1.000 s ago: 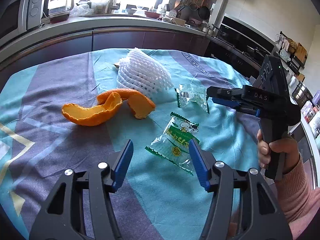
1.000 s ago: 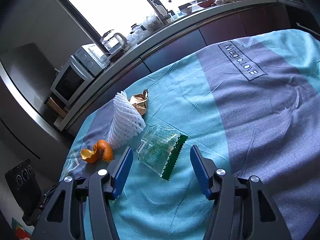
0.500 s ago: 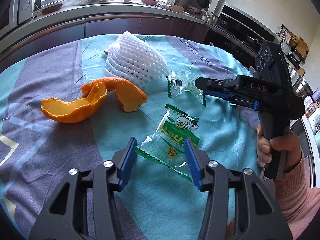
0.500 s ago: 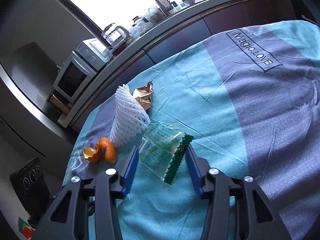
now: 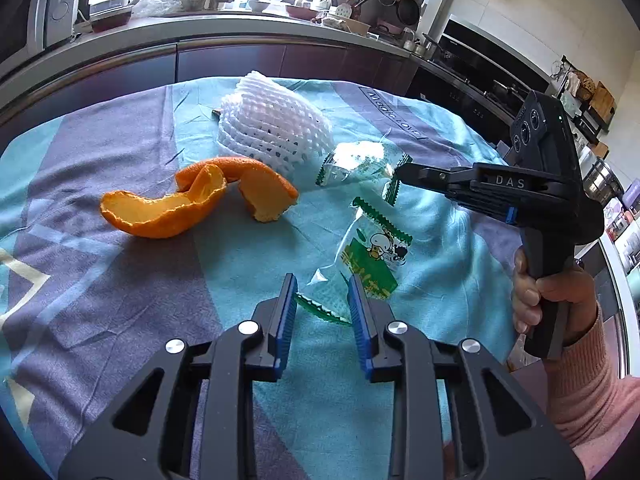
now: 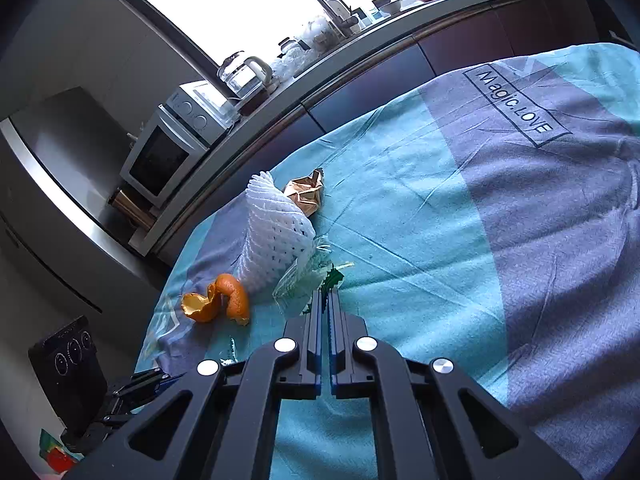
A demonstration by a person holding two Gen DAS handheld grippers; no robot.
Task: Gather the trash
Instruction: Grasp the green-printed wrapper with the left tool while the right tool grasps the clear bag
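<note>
— What's the biggest thing you can see from here?

— The tablecloth (image 5: 120, 288), teal and grey, spread over the whole table. Behind it runs a dark kitchen counter (image 5: 200, 36) under a bright window, with a kettle (image 6: 244, 74) and a microwave (image 6: 160, 160) on it.

— Does one camera catch something the other misses?

— Yes. The right-hand camera shows a crumpled gold foil wrapper (image 6: 306, 196) tucked behind the white foam net (image 6: 276, 240); from the left it is all but hidden. It also reads the lettering on the cloth plainly. The left-hand camera shows the person's hand (image 5: 544, 296) in a pink sleeve (image 5: 588, 384), and a green cartoon snack wrapper (image 5: 372, 256) that the right barely sees.

— And the tongs?

— The right gripper (image 5: 400, 170) is clenched on the edge of a clear green-trimmed wrapper (image 5: 356, 162), just beside the net. The left gripper (image 5: 322, 300) is closing, the tail of the cartoon wrapper between its blue pads (image 5: 286, 312); they do not press it yet.

— Anything else?

— Orange peel (image 5: 192, 196), curled, lies left of both wrappers, near the net.
</note>
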